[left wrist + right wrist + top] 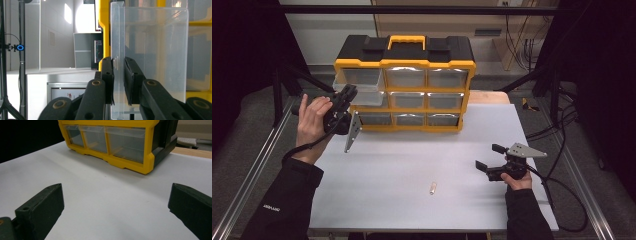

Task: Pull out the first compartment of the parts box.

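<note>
A yellow and black drawer cabinet point(407, 62) with clear drawers stands at the back of the white table point(412, 165). One clear drawer point(364, 96) on its left column is pulled partway out. My left gripper point(346, 95) is shut on that drawer's front tab; in the left gripper view its jaws point(118, 80) pinch the thin clear tab point(117, 50), with the drawer's front wall point(157, 50) to the right. My right gripper point(488, 156) rests low at the table's right side, open and holding nothing point(116, 207). The cabinet's bottom row point(112, 140) lies ahead of it.
A small beige cylinder point(432, 188) lies on the table near the front middle. A wooden board edge point(489, 96) shows behind the cabinet's right side. Metal rails point(257, 165) run along both sides of the table.
</note>
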A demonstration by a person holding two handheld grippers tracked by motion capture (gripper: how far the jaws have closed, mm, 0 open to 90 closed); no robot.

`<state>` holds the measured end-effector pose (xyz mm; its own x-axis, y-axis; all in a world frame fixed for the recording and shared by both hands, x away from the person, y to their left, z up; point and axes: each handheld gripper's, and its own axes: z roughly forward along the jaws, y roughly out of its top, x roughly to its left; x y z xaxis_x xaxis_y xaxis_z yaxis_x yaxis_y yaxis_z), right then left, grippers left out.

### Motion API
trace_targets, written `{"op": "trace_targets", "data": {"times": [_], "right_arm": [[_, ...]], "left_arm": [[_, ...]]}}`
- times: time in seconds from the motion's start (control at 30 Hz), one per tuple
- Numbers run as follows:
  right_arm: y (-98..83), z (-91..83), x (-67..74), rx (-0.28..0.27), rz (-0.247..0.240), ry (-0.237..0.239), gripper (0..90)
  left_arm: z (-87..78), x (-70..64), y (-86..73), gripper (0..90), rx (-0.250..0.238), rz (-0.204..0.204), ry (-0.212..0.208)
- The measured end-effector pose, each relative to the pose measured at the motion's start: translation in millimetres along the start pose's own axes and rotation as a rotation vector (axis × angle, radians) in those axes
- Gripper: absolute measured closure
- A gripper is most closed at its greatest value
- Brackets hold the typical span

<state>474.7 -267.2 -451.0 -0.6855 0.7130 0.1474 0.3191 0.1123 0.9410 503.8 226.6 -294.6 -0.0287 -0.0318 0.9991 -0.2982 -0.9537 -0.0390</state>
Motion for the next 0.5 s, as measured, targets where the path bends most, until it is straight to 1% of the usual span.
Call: {"op": "trace_targets", "data": {"times": [0.5], "right_arm": [[0.1, 0.1, 0.3, 0.001, -0.001, 0.001, 1.0]], "left_arm": [[-7.3, -0.3, 1.0, 78.9, -0.011, -0.002, 0.0]]}}
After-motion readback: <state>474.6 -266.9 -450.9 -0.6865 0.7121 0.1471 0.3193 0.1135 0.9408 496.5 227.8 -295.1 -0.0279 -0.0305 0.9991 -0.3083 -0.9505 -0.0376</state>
